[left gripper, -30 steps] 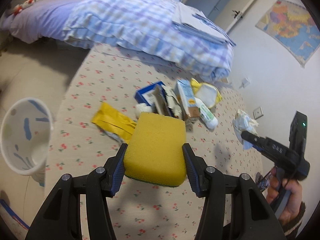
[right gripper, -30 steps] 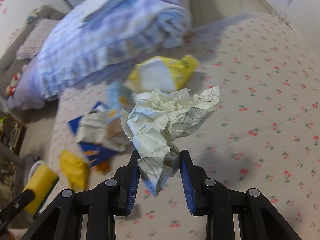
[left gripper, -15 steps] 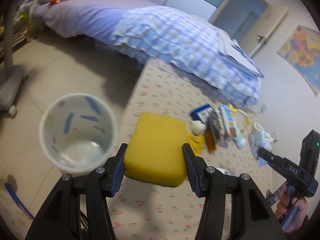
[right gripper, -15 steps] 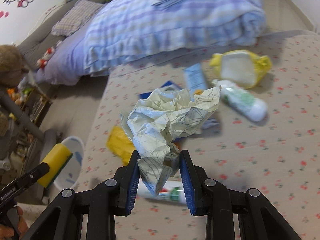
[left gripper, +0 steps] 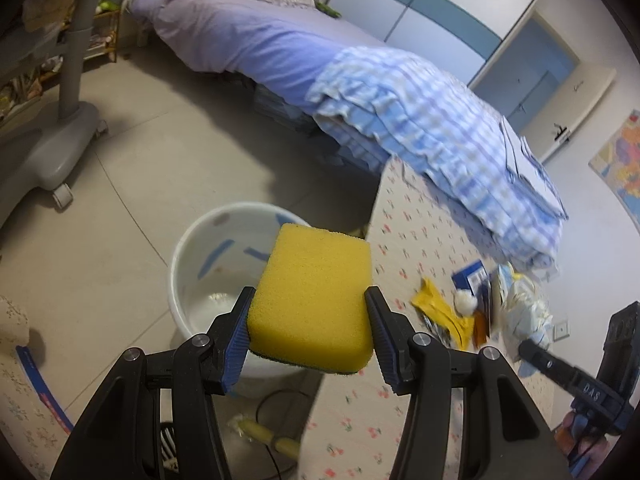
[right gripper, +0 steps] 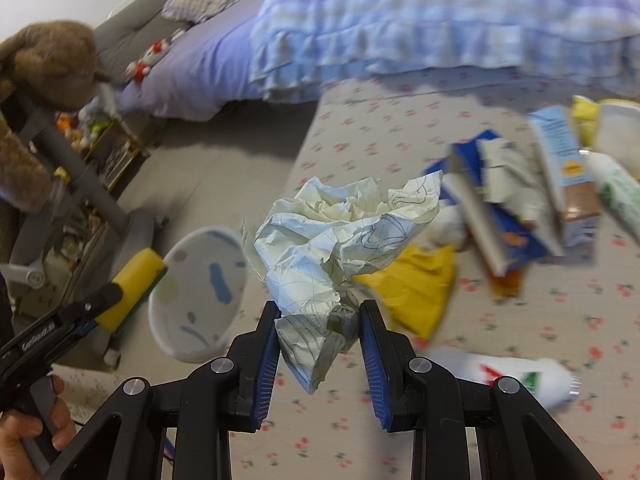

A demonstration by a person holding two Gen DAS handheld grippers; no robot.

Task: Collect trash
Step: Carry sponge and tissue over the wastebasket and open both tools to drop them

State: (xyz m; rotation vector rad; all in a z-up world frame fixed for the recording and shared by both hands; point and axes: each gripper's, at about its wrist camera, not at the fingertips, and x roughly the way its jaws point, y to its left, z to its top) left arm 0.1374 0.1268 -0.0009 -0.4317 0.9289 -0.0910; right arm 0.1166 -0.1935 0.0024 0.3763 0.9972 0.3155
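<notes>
The yellow sponge (left gripper: 314,300) sits clamped between the blue pads of the left gripper (left gripper: 308,334), held in the air in front of the white bin (left gripper: 216,264), whose open mouth shows at 10 o'clock from the sponge, on the grey tiled floor (left gripper: 132,184). In the right wrist view the same sponge (right gripper: 134,286) appears at 9 o'clock, overlapping the bin's rim (right gripper: 200,292).

The right gripper (right gripper: 320,344) is closed on a crumpled paper ball (right gripper: 340,244), pinching its lower tail while the bulk spreads above the pads. It hangs over the flowered bedsheet (right gripper: 520,320) near the sheet's edge.

More trash lies on the sheet at 2 to 3 o'clock from the paper: a yellow wrapper (right gripper: 416,288), a blue box (right gripper: 492,224), a carton (right gripper: 564,176) and, at 4 o'clock, a white tube (right gripper: 508,376).

Beyond, at 12 o'clock, a checked blue quilt (right gripper: 420,28) covers a purple bed (left gripper: 248,40). A hand (right gripper: 28,440) grips the left tool's handle at 8 o'clock.
</notes>
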